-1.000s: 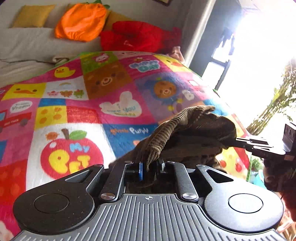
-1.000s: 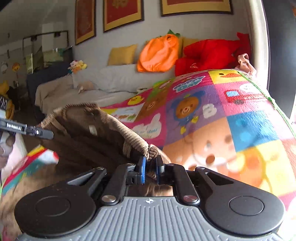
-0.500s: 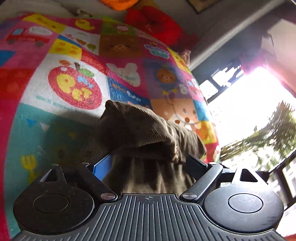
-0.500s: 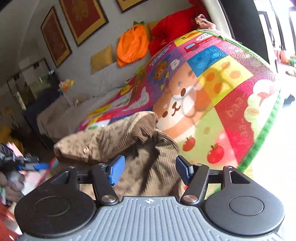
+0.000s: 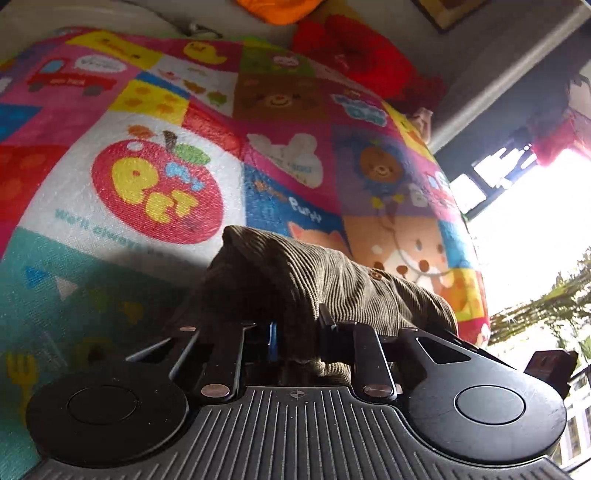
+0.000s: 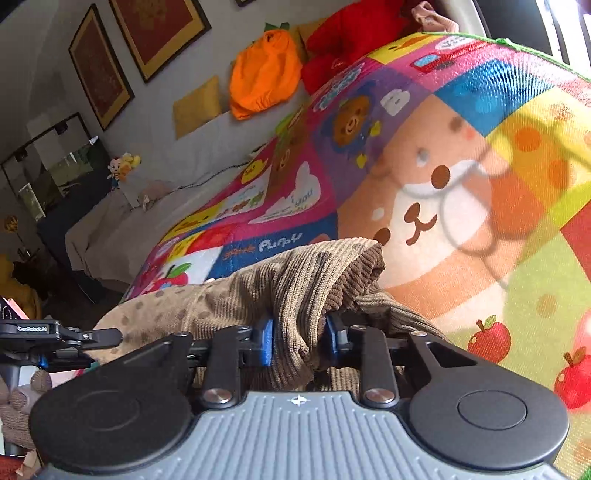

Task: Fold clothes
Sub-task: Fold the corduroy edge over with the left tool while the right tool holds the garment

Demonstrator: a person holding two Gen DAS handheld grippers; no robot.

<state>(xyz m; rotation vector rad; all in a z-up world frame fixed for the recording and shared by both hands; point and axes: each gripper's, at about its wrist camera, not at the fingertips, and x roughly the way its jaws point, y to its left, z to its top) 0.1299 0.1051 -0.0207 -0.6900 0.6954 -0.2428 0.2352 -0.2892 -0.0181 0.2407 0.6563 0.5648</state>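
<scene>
Gripping a bunched fold of the brown corduroy garment (image 5: 343, 291), your left gripper (image 5: 297, 341) has its jaws drawn in to a narrow gap with ribbed cloth packed between them; a blue pad shows on the finger at 9 o'clock of that fold. Your right gripper (image 6: 299, 338) does the same in its own view: the two blue-padded fingers (image 6: 266, 341) press on either side of a thick wad of the corduroy, which spills down toward the camera body. The garment lies low on the patchwork play mat (image 5: 155, 110), near the mat's edge closest to you, with a rounded hump rising at 12 o'clock from each claw. In the left view a small button sits on the cloth toward 1 o'clock, and the apple square (image 5: 157, 192) of the mat lies at 10 o'clock. In the right view your left gripper's tip pokes in at 9 o'clock, touching the spotted lining of the garment, while the orange cushion (image 6: 264, 79) and framed pictures (image 6: 159, 33) sit far off at 11 o'clock
</scene>
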